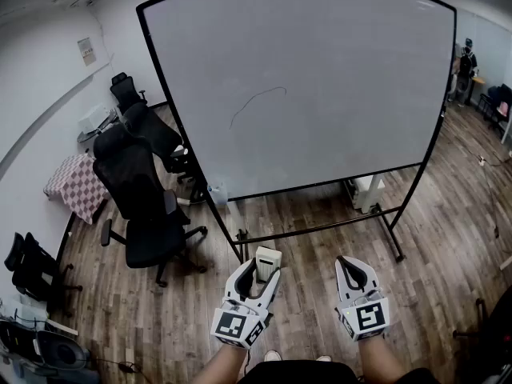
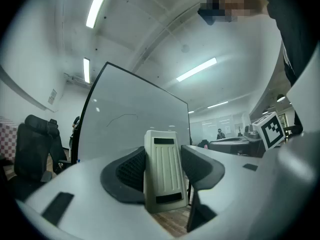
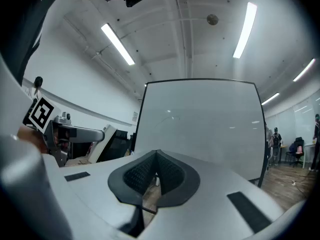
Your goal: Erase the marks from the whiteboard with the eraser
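Over brown wood floor, facing big white whiteboard: our left gripper fingers clamp beige ribbed eraser for wiping; right gripper fingers together, empty.

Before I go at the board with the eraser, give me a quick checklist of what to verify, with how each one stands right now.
1. Eraser held: ok. The cream ribbed plastic eraser stands upright, pinched between the fingers of the left gripper.
2. Right gripper free: ok. Its fingers are together on nothing.
3. Mark located: ok. One thin dark curved line sits left of centre on the white whiteboard.
4. Eraser at the board: not ok. It hangs low over the wooden floor, apart from the board.
5. Way ahead: ok. The black office chairs stand off to the left.
6. Wiping face turned to the board: cannot tell.
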The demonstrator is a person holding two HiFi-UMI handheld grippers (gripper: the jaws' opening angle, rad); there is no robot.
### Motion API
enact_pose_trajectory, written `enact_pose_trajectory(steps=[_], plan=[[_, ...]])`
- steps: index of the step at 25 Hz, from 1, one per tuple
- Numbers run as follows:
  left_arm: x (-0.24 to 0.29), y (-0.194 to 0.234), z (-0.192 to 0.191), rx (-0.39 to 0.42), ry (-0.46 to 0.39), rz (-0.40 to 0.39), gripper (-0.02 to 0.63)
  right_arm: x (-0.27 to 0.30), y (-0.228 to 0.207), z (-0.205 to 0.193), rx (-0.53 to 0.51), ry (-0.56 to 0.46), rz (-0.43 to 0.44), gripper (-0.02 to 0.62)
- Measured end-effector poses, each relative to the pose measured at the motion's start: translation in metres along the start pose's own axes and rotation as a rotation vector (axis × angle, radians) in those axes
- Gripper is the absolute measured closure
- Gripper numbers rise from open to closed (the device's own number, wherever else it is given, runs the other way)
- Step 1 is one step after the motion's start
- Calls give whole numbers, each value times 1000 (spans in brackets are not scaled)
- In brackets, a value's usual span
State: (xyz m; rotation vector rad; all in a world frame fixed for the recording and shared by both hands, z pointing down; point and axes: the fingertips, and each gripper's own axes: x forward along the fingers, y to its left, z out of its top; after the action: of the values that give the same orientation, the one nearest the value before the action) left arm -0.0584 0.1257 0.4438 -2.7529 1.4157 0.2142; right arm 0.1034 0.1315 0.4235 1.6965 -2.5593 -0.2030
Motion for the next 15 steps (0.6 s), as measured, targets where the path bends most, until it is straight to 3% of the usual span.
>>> enact_pose_trajectory(steps=[15], plan=[[-11, 40, -10, -13, -9, 22, 365, 34, 29, -6, -96, 5, 7, 577]])
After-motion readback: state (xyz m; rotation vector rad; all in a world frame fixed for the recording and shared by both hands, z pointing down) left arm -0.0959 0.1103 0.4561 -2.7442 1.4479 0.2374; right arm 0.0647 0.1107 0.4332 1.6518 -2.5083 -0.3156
